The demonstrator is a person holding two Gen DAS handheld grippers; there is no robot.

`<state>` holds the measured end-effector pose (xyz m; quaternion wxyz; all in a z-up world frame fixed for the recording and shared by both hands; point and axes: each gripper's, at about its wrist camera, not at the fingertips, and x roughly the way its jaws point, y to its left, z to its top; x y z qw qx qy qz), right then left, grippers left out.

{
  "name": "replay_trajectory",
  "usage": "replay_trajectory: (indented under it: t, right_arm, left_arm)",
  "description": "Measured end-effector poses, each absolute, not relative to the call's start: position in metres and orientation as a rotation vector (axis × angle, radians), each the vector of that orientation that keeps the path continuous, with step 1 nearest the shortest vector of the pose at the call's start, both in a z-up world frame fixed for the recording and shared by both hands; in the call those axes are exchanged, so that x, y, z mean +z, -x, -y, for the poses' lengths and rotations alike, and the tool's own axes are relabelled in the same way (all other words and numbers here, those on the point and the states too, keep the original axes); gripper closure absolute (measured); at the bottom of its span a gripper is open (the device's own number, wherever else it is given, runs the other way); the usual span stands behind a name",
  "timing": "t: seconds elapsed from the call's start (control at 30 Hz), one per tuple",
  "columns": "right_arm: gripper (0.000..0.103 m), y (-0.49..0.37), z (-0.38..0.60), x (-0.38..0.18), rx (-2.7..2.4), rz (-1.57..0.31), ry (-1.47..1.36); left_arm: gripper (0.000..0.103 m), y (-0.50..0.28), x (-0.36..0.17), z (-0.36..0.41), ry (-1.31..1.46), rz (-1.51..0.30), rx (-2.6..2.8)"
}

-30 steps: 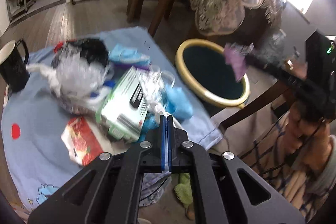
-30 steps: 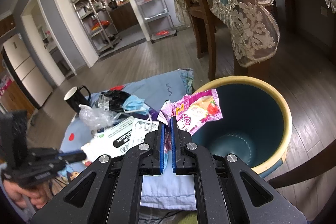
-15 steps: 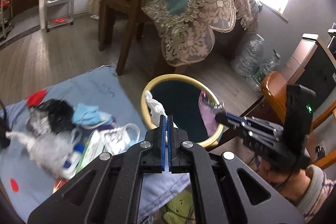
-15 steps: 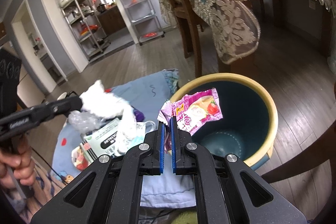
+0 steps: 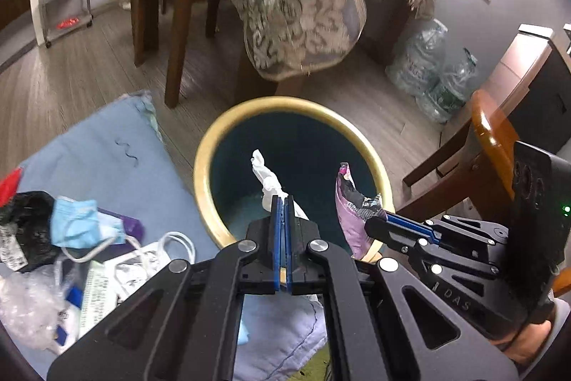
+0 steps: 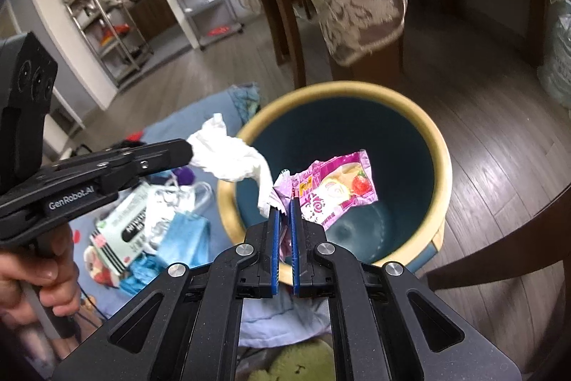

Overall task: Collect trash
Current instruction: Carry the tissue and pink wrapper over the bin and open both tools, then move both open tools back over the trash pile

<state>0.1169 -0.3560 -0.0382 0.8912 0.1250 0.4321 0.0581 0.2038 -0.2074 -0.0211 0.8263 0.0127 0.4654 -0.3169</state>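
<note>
The left gripper (image 5: 283, 202) is clamped on a crumpled white tissue (image 6: 228, 156), held over the near-left rim of the yellow-rimmed teal bin (image 6: 440, 145). The right gripper (image 6: 283, 206) pinches a pink snack wrapper (image 6: 335, 190) by one end — its body hangs over the bin's mouth. Left of the bin, on a blue cloth (image 5: 107, 145), lie a face mask (image 5: 76, 224), a wet-wipes pack (image 6: 123, 227) and a black bag (image 5: 26, 216).

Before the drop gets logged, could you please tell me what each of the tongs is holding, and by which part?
Left tongs: shut on the white tissue, pinched at one end. Right tongs: shut on the pink wrapper, held by its crimped end. Both hang over the bin.
</note>
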Motion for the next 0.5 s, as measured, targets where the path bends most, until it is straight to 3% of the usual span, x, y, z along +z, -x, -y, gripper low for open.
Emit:
replay_trajectory:
  t: [0.1,0.13,0.2,0.33,0.37,0.43,0.5]
  right_arm:
    - [0.087,-0.121,0.36,-0.048,0.078,-0.944,-0.264]
    - [0.08,-0.121,0.362,-0.049,0.065,-0.947,-0.269]
    - [0.073,-0.119,0.366,-0.048,0.056,-0.934,-0.282]
    - [0.068,-0.118,0.367,-0.045,0.053,-0.919,-0.29]
    - [0.066,-0.118,0.366,-0.044,0.054,-0.917,-0.291]
    - [0.064,-0.118,0.366,-0.043,0.057,-0.907,-0.292]
    - [0.061,-0.118,0.365,-0.041,0.061,-0.898,-0.293]
  left_arm:
    - [0.102,-0.21,-0.032,0.214,-0.022,-1.019,-0.672]
    - [0.102,-0.211,-0.035,0.214,-0.02,-1.028,-0.667]
    - [0.096,-0.214,-0.04,0.213,-0.017,-1.04,-0.649]
    - [0.066,-0.215,-0.039,0.204,0.002,-1.032,-0.634]
    - [0.062,-0.214,-0.037,0.201,0.008,-1.021,-0.632]
    - [0.043,-0.213,-0.032,0.195,0.01,-1.005,-0.62]
    - [0.036,-0.212,-0.028,0.187,0.014,-0.991,-0.591]
